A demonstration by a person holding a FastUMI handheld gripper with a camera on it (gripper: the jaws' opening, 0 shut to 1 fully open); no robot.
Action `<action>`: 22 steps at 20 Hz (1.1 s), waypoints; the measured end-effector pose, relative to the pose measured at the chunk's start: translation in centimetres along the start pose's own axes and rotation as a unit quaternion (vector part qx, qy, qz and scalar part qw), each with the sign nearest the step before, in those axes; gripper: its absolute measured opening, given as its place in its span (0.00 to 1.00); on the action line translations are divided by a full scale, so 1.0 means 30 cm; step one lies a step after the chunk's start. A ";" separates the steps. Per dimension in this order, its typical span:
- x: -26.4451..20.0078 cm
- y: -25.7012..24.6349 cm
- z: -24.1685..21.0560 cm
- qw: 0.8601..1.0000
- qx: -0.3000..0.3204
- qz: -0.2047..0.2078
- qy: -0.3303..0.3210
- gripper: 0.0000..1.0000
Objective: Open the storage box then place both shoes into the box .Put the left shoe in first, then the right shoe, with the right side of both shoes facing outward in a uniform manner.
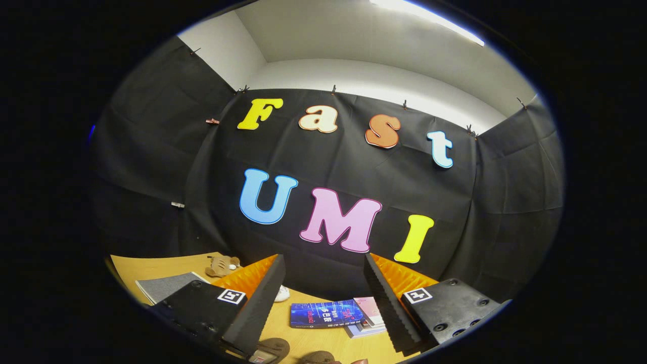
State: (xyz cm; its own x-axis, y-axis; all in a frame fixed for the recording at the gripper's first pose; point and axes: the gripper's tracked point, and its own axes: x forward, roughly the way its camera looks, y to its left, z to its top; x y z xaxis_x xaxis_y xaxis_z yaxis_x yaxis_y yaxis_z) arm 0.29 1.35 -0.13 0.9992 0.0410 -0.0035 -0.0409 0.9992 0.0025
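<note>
The tongs (323, 293) stood spread and empty above the bench (303, 338), with stacked books (336, 316) lying just ahead of them.

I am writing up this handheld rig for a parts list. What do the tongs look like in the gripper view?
The tongs have two wedge-shaped fingers with ribbed, sawtooth inner faces. Each sits on a dark, blocky mount with round screw holes, and each mount carries a small square white tag with a black pattern. No cables are visible.
</note>
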 end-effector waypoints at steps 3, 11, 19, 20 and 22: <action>0.000 -0.005 0.004 1.000 -0.002 -0.004 -0.002 0.97; 0.019 0.147 -0.056 0.994 0.038 0.098 0.030 0.97; 0.016 0.449 -0.366 0.879 0.311 0.297 0.207 0.98; 0.026 0.473 -0.392 0.860 0.340 0.309 0.221 0.97; 0.030 0.508 -0.454 0.822 0.393 0.331 0.246 0.97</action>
State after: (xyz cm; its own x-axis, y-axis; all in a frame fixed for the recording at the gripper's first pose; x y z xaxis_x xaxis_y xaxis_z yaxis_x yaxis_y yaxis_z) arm 0.50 16.63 -13.71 0.6282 0.7645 -0.1448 -0.3673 0.4554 0.8110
